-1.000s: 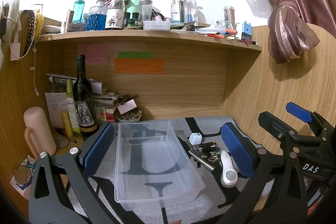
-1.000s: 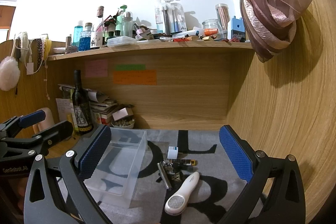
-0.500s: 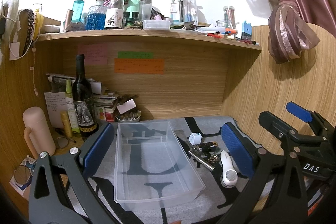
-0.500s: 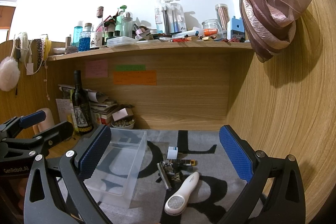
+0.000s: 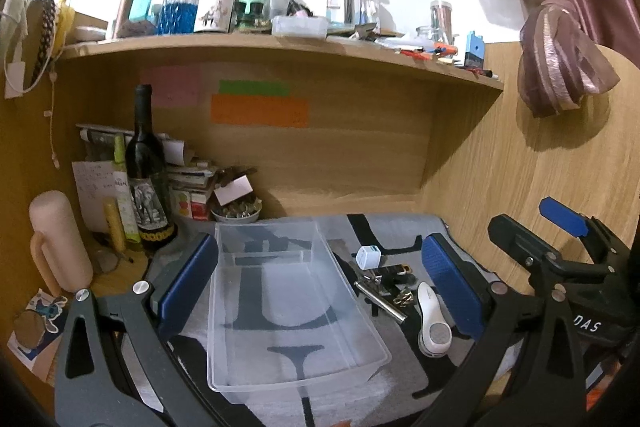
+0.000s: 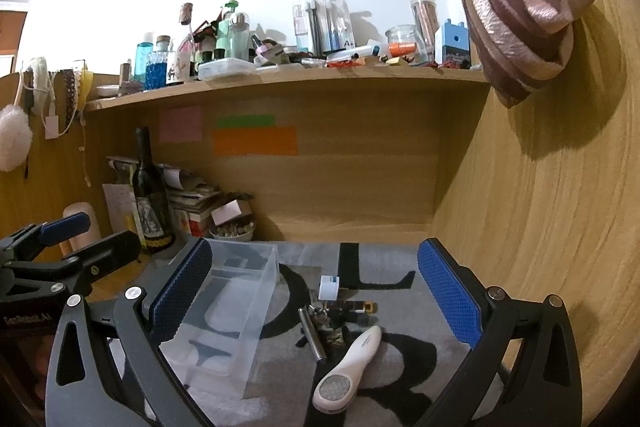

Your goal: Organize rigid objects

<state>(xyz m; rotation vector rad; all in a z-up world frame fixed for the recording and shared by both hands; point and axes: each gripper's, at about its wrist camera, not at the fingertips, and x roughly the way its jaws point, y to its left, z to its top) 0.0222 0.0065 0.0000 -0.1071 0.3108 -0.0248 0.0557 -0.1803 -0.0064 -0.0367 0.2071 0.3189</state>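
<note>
A clear plastic bin [image 5: 292,307] [image 6: 224,311] lies empty on a grey mat with black letters. Right of it sits a small pile: a white foot file [image 5: 431,323] [image 6: 348,367], a silver metal tube [image 5: 380,301] [image 6: 313,333], a white cube [image 5: 369,257] [image 6: 329,287], and a black and gold bar [image 5: 394,270] [image 6: 354,306]. My left gripper [image 5: 320,291] hovers open over the bin. My right gripper [image 6: 316,303] stands open over the pile, nothing between its fingers. Each gripper shows at the edge of the other's view.
A dark wine bottle [image 5: 146,179], a pink cylinder [image 5: 60,243], stacked papers and a small bowl [image 5: 237,213] crowd the back left corner. A wooden wall [image 6: 540,207] closes the right side. The shelf [image 5: 280,47] above carries several bottles and jars.
</note>
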